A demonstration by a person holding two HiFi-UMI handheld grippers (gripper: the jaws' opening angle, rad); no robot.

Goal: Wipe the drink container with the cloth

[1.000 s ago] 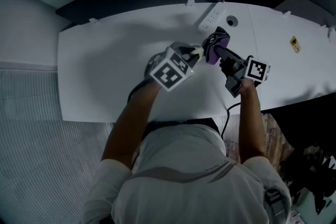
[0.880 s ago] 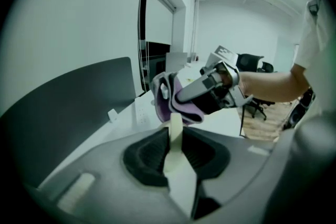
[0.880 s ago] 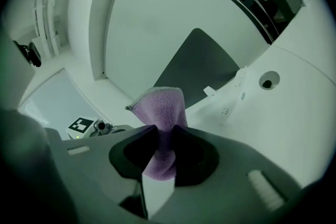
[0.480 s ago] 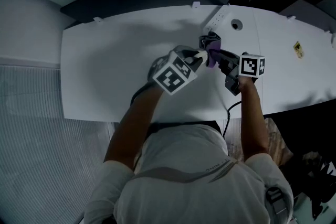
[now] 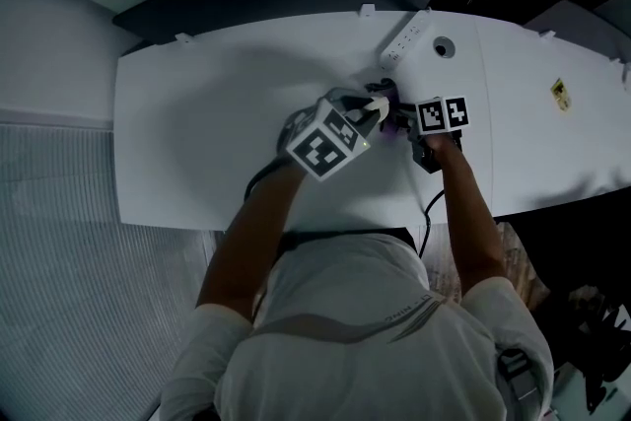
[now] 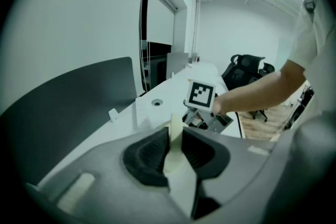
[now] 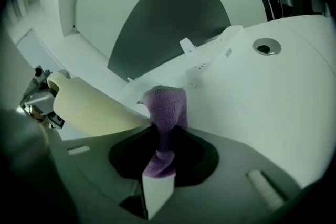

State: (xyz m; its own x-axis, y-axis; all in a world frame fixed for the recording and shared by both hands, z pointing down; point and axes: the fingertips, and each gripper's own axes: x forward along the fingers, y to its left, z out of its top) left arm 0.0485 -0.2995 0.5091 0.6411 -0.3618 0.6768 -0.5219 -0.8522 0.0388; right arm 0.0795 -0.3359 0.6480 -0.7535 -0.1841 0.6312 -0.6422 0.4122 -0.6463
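The left gripper (image 6: 176, 150) is clamped on the container (image 7: 89, 107), a cream bottle-like thing. It holds it off the table (image 5: 197, 133), about midway along and towards the far edge, just short of the power strip (image 5: 406, 35). In the left gripper view only a narrow cream part sits between the jaws, so the hold looks thin. The right gripper (image 7: 160, 147) is closed on a fold of the purple cloth (image 7: 165, 107). The cloth stands up out of the jaws and appears to touch the near end of the container, which lies tilted across the right gripper view's left side.

The wipe looks to be under way, and the main risk is at the left jaws. A sideways push from the cloth could twist the container in that narrow pinch or slide it out, dropping it onto the table near the power strip. The cloth is held by one bunched fold, so dragging hard along the container could tug it free. Metal could also meet the container if the cloth folds back.
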